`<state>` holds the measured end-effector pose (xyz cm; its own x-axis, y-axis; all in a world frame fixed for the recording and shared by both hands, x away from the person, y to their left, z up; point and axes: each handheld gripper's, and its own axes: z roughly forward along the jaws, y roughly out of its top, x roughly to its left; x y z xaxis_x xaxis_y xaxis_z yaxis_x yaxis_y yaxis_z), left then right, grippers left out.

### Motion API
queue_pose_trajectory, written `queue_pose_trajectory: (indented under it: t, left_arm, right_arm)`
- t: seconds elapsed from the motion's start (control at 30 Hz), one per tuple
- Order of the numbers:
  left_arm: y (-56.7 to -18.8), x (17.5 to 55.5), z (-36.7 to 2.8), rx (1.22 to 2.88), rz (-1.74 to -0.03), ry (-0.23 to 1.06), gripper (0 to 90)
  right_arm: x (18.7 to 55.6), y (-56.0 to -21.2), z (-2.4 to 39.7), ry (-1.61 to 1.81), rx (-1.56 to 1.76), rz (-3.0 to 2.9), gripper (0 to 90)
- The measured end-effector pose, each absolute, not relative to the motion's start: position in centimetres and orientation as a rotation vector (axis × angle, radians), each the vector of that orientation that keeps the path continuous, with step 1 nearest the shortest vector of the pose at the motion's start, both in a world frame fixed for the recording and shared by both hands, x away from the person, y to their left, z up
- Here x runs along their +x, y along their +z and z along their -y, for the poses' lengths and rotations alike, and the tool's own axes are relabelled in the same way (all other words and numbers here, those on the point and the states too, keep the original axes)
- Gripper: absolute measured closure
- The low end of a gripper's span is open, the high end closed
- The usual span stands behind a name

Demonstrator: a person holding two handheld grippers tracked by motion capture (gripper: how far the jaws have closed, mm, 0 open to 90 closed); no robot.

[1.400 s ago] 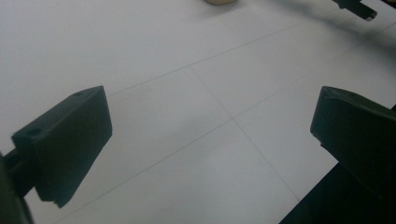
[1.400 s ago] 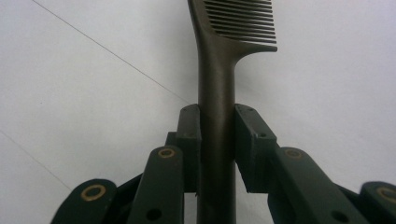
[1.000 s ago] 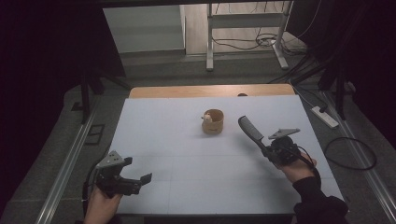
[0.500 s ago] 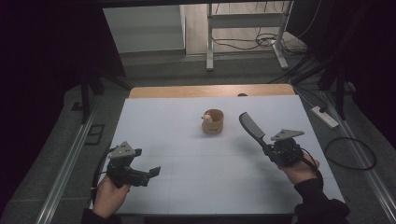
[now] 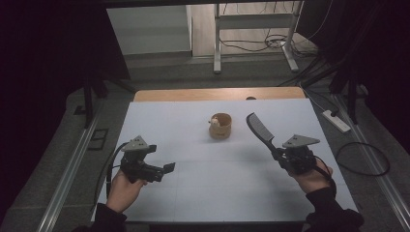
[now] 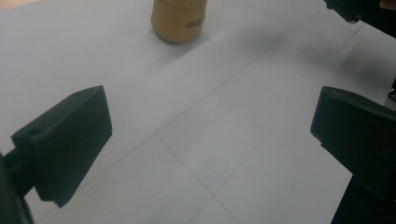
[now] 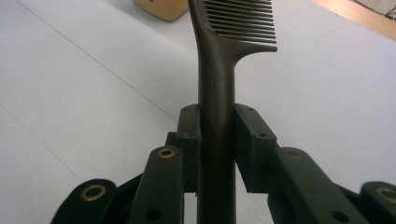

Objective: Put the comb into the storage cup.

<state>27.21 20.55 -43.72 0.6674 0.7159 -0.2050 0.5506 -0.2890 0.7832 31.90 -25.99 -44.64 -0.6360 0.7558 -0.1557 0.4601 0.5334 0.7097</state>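
**Comb carried toward the wooden cup**

High view: black plastic comb [image 5: 259,130] pinched by its handle in the right gripper [image 5: 279,153], teeth end raised just right of the small round wooden cup [image 5: 220,126] on the white table sheet [image 5: 203,193]. Left gripper [image 5: 167,168] low, well apart from both.

Left gripper view: jaws spread, nothing between; cup ahead [image 6: 179,18].

Right gripper view: pads [image 7: 247,135] pressed on the comb handle [image 7: 215,116] (squarely, no tilt). Best to hold that squeeze firm, lift the teeth end over the rim, lower slowly, avoid tipping the cup.
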Motion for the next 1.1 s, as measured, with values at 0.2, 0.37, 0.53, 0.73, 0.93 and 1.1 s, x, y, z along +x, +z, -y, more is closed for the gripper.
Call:
queue_pose_trajectory:
  t: [0.2, 0.37, 0.53, 0.73, 0.93, 1.1]
  left_arm:
    - [-43.4, 28.1, -19.9, 1.966, -0.979, 0.198, 0.0]
    - [-42.9, 28.7, -19.2, 1.972, -0.969, 0.194, 0.0]
    - [-42.4, 29.4, -18.4, 1.961, -0.956, 0.184, 0.0]
    - [-42.0, 29.9, -17.4, 1.947, -0.939, 0.171, 0.0]
    - [-41.6, 30.6, -16.7, 1.944, -0.931, 0.148, 0.0]
    - [-41.4, 31.0, -16.2, 1.946, -0.920, 0.158, 0.0]
  right_arm:
    - [31.5, -44.4, 25.8, 0.914, 0.956, -2.319, 72.4]
    - [31.3, -44.3, 25.6, 0.923, 0.929, -2.314, 72.4]
    - [31.1, -44.1, 25.3, 0.931, 0.899, -2.310, 72.4]
    - [30.7, -44.1, 24.9, 0.940, 0.864, -2.304, 72.4]
    - [30.3, -44.0, 24.4, 0.945, 0.824, -2.300, 72.4]
    - [30.1, -44.0, 24.0, 0.950, 0.799, -2.298, 72.4]
